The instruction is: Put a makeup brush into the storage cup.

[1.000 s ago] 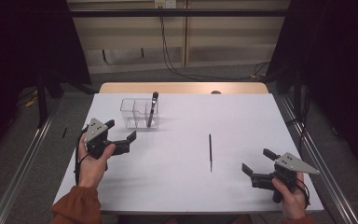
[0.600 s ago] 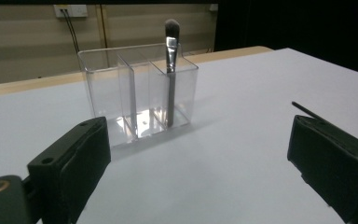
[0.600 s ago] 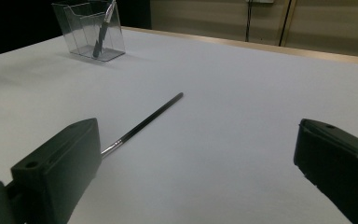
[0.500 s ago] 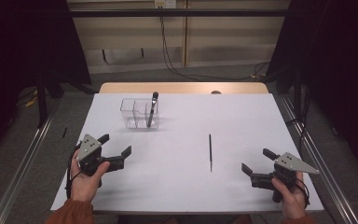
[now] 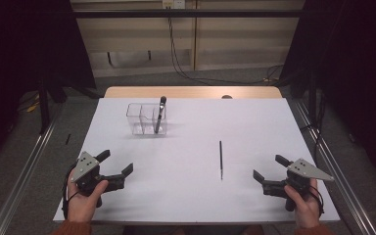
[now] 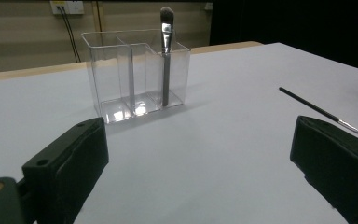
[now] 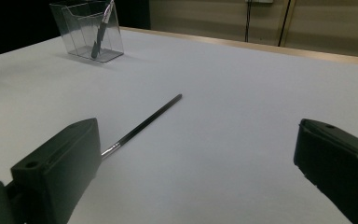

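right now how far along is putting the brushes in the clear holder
About halfway, by the look of it. Done: one brush stands upright in an end compartment of the clear holder. In hand: nothing; the left claw and the right claw are both open and hold nothing, near the table's front edge. Left: the thin brush lying flat on the table, nearer the right claw.

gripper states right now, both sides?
Left hand-held gripper: open, holding nothing.
Right hand-held gripper: open, holding nothing, beside the thin brush.
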Available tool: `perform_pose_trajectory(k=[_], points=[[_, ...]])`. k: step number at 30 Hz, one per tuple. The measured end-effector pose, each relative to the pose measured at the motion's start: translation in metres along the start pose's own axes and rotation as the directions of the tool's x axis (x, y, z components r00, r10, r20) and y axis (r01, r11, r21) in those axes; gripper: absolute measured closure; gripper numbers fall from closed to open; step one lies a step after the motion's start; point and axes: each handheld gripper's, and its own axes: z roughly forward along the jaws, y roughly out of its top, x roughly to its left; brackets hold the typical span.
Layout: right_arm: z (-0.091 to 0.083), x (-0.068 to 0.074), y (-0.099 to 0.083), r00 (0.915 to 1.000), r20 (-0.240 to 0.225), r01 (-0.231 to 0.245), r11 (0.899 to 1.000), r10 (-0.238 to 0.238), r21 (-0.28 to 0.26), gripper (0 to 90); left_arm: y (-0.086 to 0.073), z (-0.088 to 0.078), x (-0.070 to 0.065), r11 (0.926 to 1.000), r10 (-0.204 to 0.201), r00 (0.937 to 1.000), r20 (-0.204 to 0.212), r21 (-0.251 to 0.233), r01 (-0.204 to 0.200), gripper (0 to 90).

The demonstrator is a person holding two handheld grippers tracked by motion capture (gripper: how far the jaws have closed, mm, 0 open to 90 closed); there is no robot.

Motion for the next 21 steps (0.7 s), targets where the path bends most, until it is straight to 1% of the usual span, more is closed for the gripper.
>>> perform_pose_trajectory(k=[2, 4, 9, 12, 13, 14, 17, 20, 21], points=[[0.000, 0.000, 0.000, 1.0000, 0.002, -0.003, 1.000, 0.003, -0.003, 0.2, -0.002, -0.005, -0.001, 0.9999, -0.010, 0.9999, -0.007, -0.005, 0.010, 4.2], [0.000, 0.000, 0.001, 1.0000, 0.000, 0.003, 1.000, -0.003, -0.005, 0.2, -0.003, -0.008, -0.002, 1.0000, 0.000, 1.0000, 0.000, 0.001, 0.000, 4.2], [0.001, 0.001, 0.001, 1.0000, 0.000, 0.006, 1.000, -0.006, 0.001, 0.1, -0.006, -0.015, -0.003, 0.9999, -0.014, 0.9999, -0.002, 0.001, 0.014, 3.7], [0.001, 0.000, 0.001, 1.0000, 0.004, 0.000, 1.000, 0.001, -0.003, 0.1, -0.008, -0.017, -0.004, 1.0000, -0.001, 1.0000, 0.003, 0.004, 0.001, 3.5], [0.000, 0.001, 0.000, 1.0000, 0.004, -0.003, 1.000, 0.003, -0.003, 0.1, -0.008, -0.017, -0.004, 1.0000, 0.004, 1.0000, -0.001, 0.009, -0.004, 3.4], [0.000, 0.001, 0.000, 1.0000, 0.002, -0.001, 1.000, 0.001, -0.003, 0.1, -0.008, -0.016, -0.004, 1.0000, -0.002, 1.0000, -0.003, 0.006, 0.002, 3.4], [-0.001, 0.001, 0.000, 1.0000, -0.004, 0.003, 1.000, -0.003, -0.004, 0.1, -0.008, -0.016, -0.006, 1.0000, -0.004, 1.0000, -0.001, 0.008, 0.004, 2.8], [-0.001, 0.001, 0.000, 1.0000, -0.004, 0.000, 1.000, 0.000, -0.007, 0.1, -0.008, -0.015, -0.005, 1.0000, 0.001, 1.0000, 0.002, 0.004, -0.001, 2.5], [-0.001, 0.001, 0.000, 0.9999, -0.010, 0.008, 1.000, -0.008, 0.000, 0.1, -0.009, -0.015, -0.004, 1.0000, 0.002, 1.0000, 0.002, 0.006, -0.002, 2.5]])
